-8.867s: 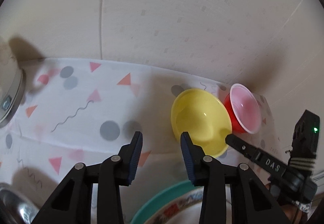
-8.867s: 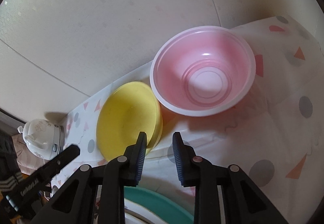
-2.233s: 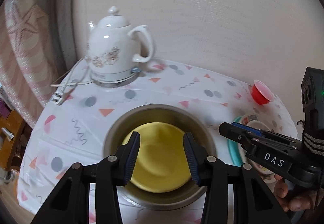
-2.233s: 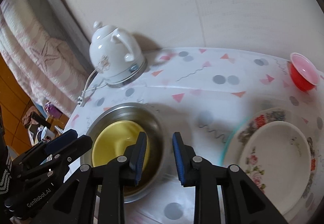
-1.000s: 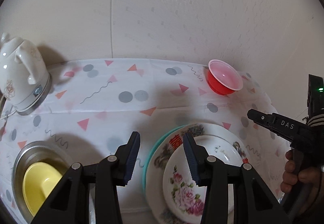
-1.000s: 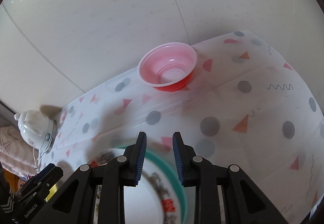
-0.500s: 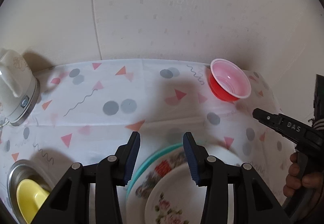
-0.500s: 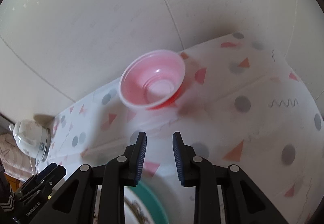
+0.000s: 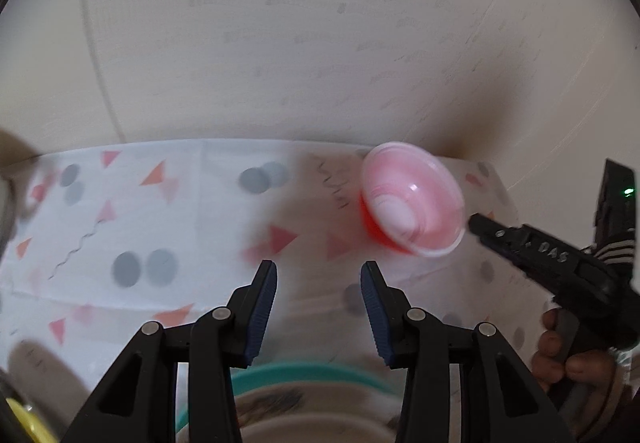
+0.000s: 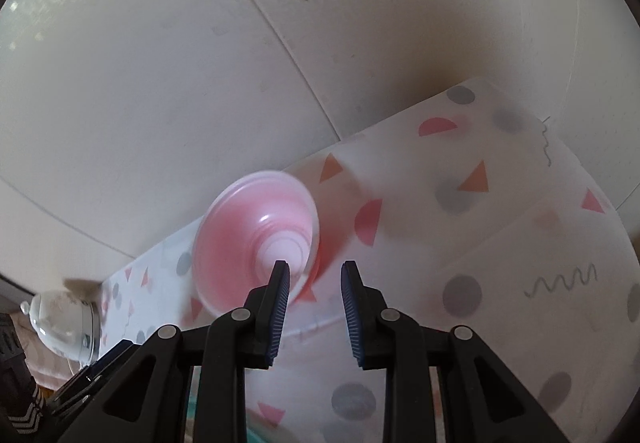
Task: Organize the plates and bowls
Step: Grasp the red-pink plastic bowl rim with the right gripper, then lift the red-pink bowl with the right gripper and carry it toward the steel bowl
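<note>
A red bowl [image 9: 412, 203] with a pale pink inside stands near the far edge of the patterned tablecloth [image 9: 160, 211], close to the wall. My left gripper [image 9: 319, 283] hangs open and empty, short of the bowl and to its left. In that view the right gripper [image 9: 520, 247] comes in from the right, its tip right beside the bowl's rim. In the right wrist view the red bowl [image 10: 248, 243] sits just ahead and left of my right gripper [image 10: 314, 275], which is open with nothing between its fingers. The stacked plates' teal rim [image 9: 304, 371] shows under the left gripper.
A white kettle [image 10: 60, 323] stands far to the left. A yellow bowl [image 9: 22, 423] peeks in at the bottom left corner. A hand [image 9: 560, 355] holds the right gripper. The pale wall [image 9: 320, 43] rises right behind the table's far edge [image 9: 240, 141].
Both grippers have moved forward toward the red bowl, which now looks larger and closer. The plates have slid to the bottom edge, and the kettle has left the left wrist view.
</note>
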Tool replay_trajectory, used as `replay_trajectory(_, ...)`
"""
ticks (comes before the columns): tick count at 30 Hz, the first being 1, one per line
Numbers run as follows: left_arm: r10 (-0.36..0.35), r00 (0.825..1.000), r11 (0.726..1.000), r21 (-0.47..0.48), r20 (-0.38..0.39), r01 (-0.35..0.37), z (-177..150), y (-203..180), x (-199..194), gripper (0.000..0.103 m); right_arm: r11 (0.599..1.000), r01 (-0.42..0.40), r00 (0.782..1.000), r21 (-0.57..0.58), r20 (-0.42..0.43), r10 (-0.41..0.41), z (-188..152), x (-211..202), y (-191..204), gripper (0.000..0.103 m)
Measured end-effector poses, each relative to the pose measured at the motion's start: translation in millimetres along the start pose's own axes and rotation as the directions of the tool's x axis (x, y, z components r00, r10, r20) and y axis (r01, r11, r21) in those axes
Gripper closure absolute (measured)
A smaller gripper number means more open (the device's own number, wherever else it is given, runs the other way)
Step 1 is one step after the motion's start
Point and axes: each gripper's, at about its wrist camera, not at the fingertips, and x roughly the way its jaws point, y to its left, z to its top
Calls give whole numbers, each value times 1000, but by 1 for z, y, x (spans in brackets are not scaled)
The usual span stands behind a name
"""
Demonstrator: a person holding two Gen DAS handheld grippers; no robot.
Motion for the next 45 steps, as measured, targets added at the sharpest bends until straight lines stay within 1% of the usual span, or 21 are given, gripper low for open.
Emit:
replay_trajectory(2,-17,1000,1000,-10,-3,17,6,-3,6,59,1000,-14,1000,8,-8,14,5,8,-1,76)
replay_trajectory(4,-27,1000,1000,-11,-6,27,13,-6,13,66,1000,-16,1000,13,-14,16,8,14,-2,77)
replay_trajectory(8,-40,999,999,-10,-12,40,24,-13,27,71,1000,-22,1000,1,-19,22,10,22,-1,80)
replay_trajectory(11,-65,997,998,-23,-29,64,28,-16,39,74,1000,-8,1000,-9,-24,8,10,26,-3,85)
replay_trajectory(13,-77,996,997,-34,-42,76,31,-17,49,77,1000,-18,999,-8,-33,17,9,29,-6,88)
replay_trajectory(15,-99,994,994,-43,-48,97,33,-16,55,77,1000,-23,999,-14,-29,22,8,30,-6,91)
replay_trajectory(16,-103,993,994,-47,-51,100,34,-17,58,81,999,-28,999,-23,-28,27,8,30,-4,92)
replay_trajectory(18,-141,988,989,-55,-68,138,35,-17,61,88,999,-31,999,-42,-30,30,8,31,-1,92)
replay_trajectory(22,-140,988,990,-45,-67,137,33,-17,61,88,998,-32,999,-52,-38,30,6,34,3,93)
replay_trajectory(23,-129,989,991,-39,-69,126,32,-17,59,89,998,-39,998,-45,-43,37,5,34,3,93)
replay_trajectory(25,-144,988,989,-51,-59,141,29,-13,51,89,998,-44,998,-49,-54,42,5,34,6,93)
replay_trajectory(26,-138,989,989,-55,-50,135,26,-10,47,89,997,-45,997,-58,-60,42,3,34,9,93)
replay_trajectory(30,-114,993,991,-71,-32,111,15,9,28,89,991,-96,992,-96,-96,87,-6,35,28,93)
replay_trajectory(31,-95,995,992,-85,-30,92,9,17,22,89,989,-109,989,-101,-108,98,-8,37,33,93)
replay_trajectory(35,-50,999,990,-129,-5,49,-9,38,5,89,976,-164,976,-143,-169,139,-24,44,62,93)
replay_trajectory(36,-36,999,989,-145,-6,35,-14,46,2,89,972,-178,972,-153,-183,149,-28,46,68,91)
replay_trajectory(38,-15,1000,983,-183,-10,13,-22,59,-3,90,965,-184,966,-185,-217,143,-36,53,84,90)
replay_trajectory(40,0,1000,974,-225,-1,-1,-29,73,-10,91,958,-203,960,-200,-236,154,-43,55,95,90)
replay_trajectory(42,8,1000,967,-253,-3,-8,-35,80,-13,91,955,-214,953,-205,-258,158,-48,57,103,86)
replay_trajectory(44,29,1000,964,-266,-2,-28,-40,86,-12,91,951,-214,954,-224,-258,154,-52,56,108,86)
replay_trajectory(45,27,1000,961,-274,0,-26,-42,90,-13,91,948,-212,956,-236,-254,151,-54,55,110,86)
